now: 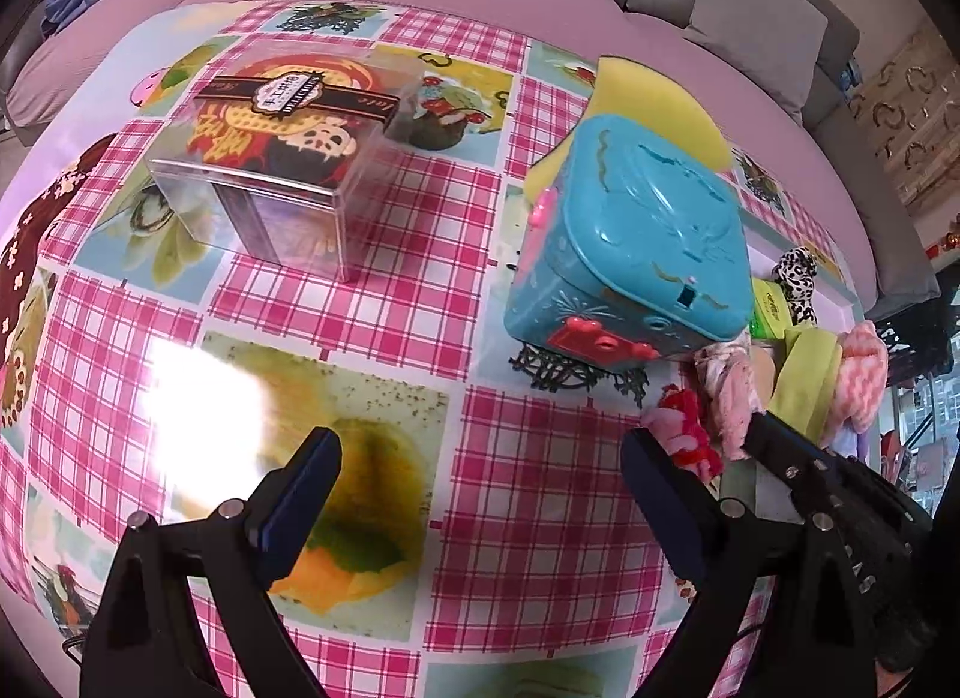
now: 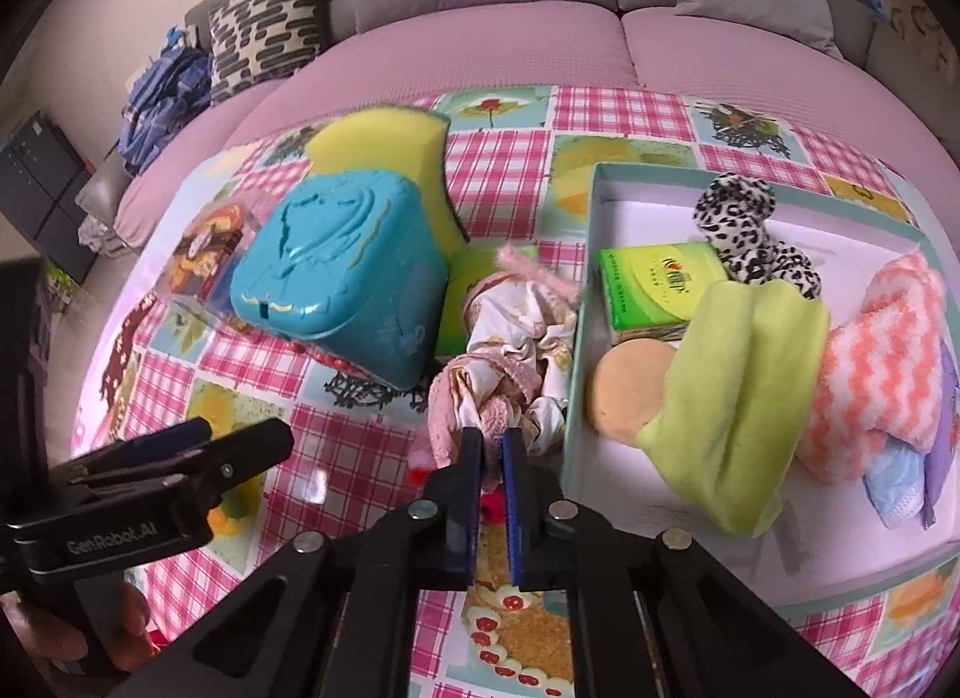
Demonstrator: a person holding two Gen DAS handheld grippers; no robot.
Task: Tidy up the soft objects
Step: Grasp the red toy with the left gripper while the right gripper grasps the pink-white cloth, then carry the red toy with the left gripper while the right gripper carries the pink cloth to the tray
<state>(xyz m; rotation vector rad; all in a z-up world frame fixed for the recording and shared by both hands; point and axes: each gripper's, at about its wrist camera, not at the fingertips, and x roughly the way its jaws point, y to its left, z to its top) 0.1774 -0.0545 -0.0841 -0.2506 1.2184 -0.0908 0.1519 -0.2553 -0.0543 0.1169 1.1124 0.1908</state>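
- Now the left gripper (image 1: 480,494) hangs spread above bare tablecloth (image 1: 372,302).
- Right gripper (image 2: 492,458) pinches the pink cloth (image 2: 480,398) beside the tray (image 2: 579,302).
- Tray holds green cloth (image 2: 738,392), striped sock (image 2: 876,362), tissue pack (image 2: 654,278).

Checked tablecloth table (image 1: 372,302): clear box (image 1: 270,158), teal case (image 1: 636,242), yellow sponge (image 1: 648,98), pink cloth (image 2: 510,374), shallow tray (image 2: 582,302).
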